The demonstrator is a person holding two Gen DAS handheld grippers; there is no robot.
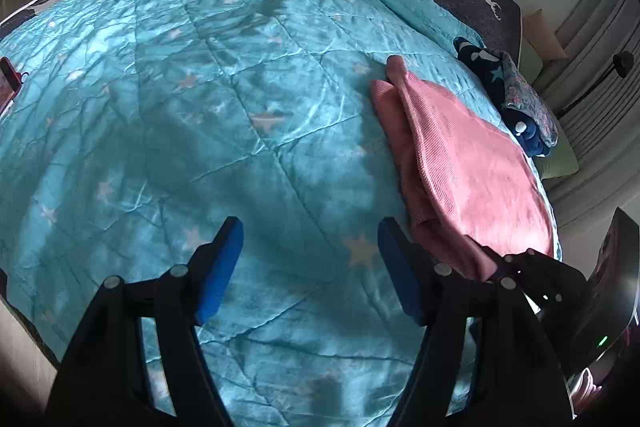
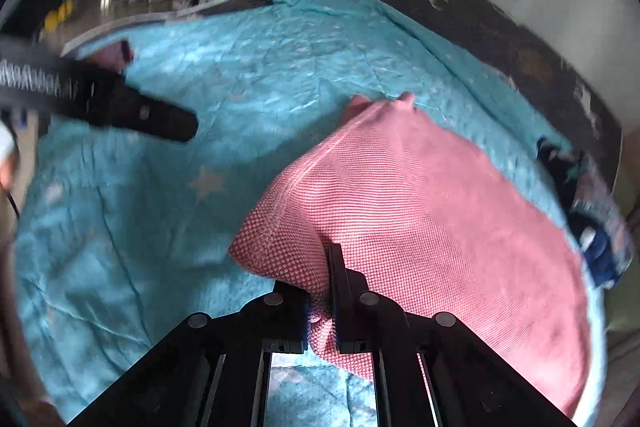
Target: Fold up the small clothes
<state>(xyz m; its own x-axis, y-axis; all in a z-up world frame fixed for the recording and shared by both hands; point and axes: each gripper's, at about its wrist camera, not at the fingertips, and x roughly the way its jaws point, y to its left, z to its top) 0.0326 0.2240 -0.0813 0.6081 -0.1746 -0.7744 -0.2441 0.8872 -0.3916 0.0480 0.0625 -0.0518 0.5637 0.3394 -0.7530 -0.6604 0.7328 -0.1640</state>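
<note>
Pink cloth [image 2: 420,211] lies near the quilt's [image 1: 200,107] right edge, beside dark clothes [image 1: 508,95]. We pinch its near corner in our right gripper [image 2: 325,291]; our left gripper [image 1: 310,255] hovers with fingers spread over bare quilt.

Pink garment [image 2: 420,211] hides the right gripper's fingers [image 2: 340,267].

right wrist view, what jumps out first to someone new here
The pink cloth fills the middle and right, spread on a turquoise star-print quilt. The right gripper at bottom centre is shut on the cloth's near edge. The left gripper is open over bare quilt.
</note>
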